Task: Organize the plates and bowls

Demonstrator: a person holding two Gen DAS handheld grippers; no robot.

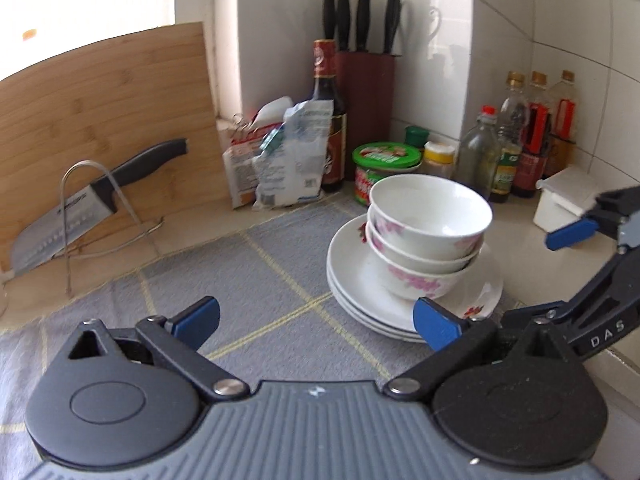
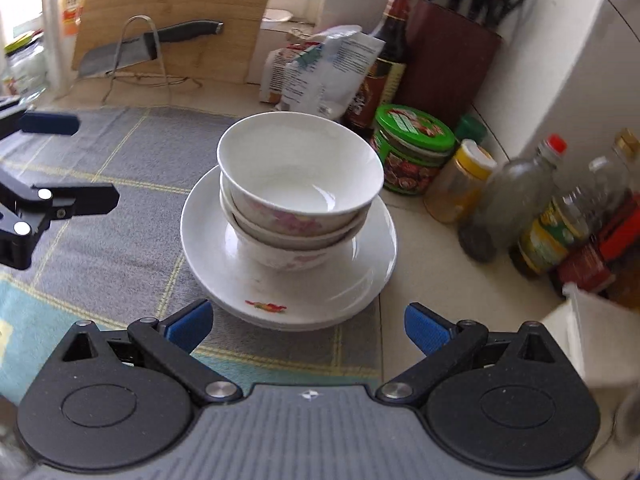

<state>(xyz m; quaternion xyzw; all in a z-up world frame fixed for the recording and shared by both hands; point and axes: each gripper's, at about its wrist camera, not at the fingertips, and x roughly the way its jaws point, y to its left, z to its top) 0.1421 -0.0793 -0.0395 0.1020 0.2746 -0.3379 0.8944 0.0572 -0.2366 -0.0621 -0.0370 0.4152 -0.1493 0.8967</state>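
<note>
Flanking bowl stack point(image 2: 298, 188) on plates point(image 2: 356, 280): both grippers gaping, empty.

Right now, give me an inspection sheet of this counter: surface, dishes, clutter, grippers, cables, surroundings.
Surface: pale counter partly covered by a grey checked cloth.
Job's things: three bowls nested upright, standing on a stack of plates at the cloth's right edge.
Clutter: bottles, green-lidded tub, food bags, knife block, knife in a wire rack, cutting board leaning on the wall, white container.
Grippers: left gripper open, empty; right gripper open, empty, fingers short of the plates.
Cables: nothing seen.
Surroundings: white tiled wall, bright window at left.
</note>
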